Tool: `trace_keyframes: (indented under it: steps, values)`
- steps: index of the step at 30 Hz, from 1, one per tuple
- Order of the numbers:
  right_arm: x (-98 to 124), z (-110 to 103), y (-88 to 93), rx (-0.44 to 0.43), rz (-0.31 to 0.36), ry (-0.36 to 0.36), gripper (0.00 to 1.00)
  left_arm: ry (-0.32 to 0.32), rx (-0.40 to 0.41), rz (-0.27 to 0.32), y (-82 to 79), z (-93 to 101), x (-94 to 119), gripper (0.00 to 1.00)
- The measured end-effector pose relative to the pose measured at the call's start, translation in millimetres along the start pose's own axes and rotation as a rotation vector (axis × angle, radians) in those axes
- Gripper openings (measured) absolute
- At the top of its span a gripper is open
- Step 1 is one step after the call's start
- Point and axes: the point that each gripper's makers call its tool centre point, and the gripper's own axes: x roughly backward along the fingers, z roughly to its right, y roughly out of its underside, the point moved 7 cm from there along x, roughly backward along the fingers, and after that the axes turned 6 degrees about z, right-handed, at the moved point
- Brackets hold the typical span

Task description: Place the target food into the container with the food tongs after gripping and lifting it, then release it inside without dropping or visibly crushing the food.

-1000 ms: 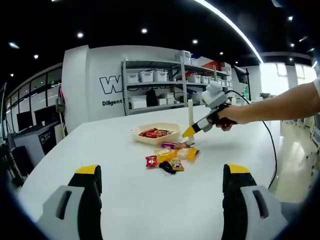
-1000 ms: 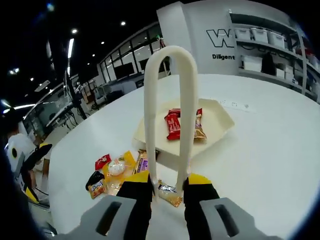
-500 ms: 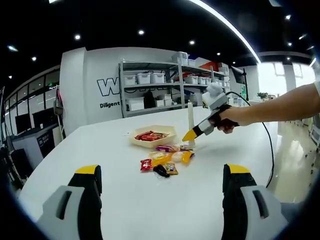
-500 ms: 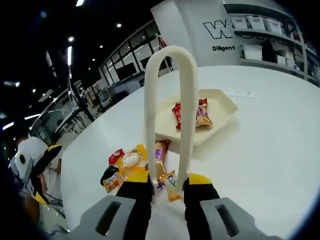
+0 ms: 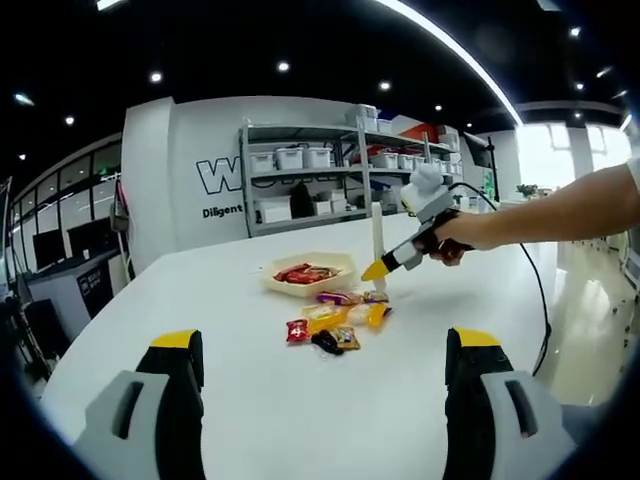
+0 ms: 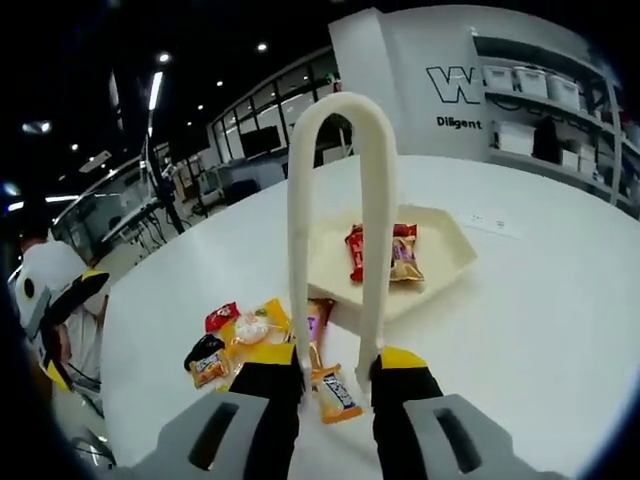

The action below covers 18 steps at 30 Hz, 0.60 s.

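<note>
The big white tabletop took up most of both views, with the shelving rack of bins against the back wall. Compared with half a second earlier, the right gripper view had swung a bit, so the whole scene sat differently, but the stuff on the tabletop hadn't really gone anywhere.

The cream container sat past the snack pile and already had a couple of red and brown wrapped bars in it. The right gripper was held out over the tabletop by a person's hand, its fingers clenched on the white food tongs, which stood up in a tall loop.

The pile of wrapped snacks lay just in front of the container. One small orange packet was right between the tong tips now, closer to the camera than before; can't tell if it was actually pinched or just lying there.

The left gripper hung back, fingers released and wide apart, nothing in them.
</note>
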Motion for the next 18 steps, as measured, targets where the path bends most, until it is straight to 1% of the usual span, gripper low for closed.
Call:
trace_keyframes:
  steps: [6, 9, 11, 13, 16, 18]
  values:
    - [-7, -2, 6.7, 0.011, -0.003, -0.018, 0.22, -0.012, 0.001, -0.009, 2.6, -3.7, 1, 0.99]
    - [-12, 0, 10.0, 0.032, -0.024, -0.018, 0.22, -0.013, -0.001, -0.012, 3.1, -3.8, 0, 0.99]
    - [-12, 2, 8.8, 0.036, -0.017, -0.019, 0.22, -0.013, -0.003, -0.013, 3.2, -3.2, -1, 0.99]
    - [-13, 6, 7.9, 0.030, -0.019, -0.015, 0.20, -0.012, -0.004, -0.013, 3.4, -3.1, -1, 0.99]
    - [-12, 9, 8.2, 0.056, -0.027, 0.008, 0.15, -0.010, 0.000, -0.018, 5.5, -2.3, -4, 0.99]
    - [-12, 8, 8.6, 0.050, -0.027, 0.004, 0.14, -0.009, -0.001, -0.018, 6.5, -1.8, -4, 0.99]
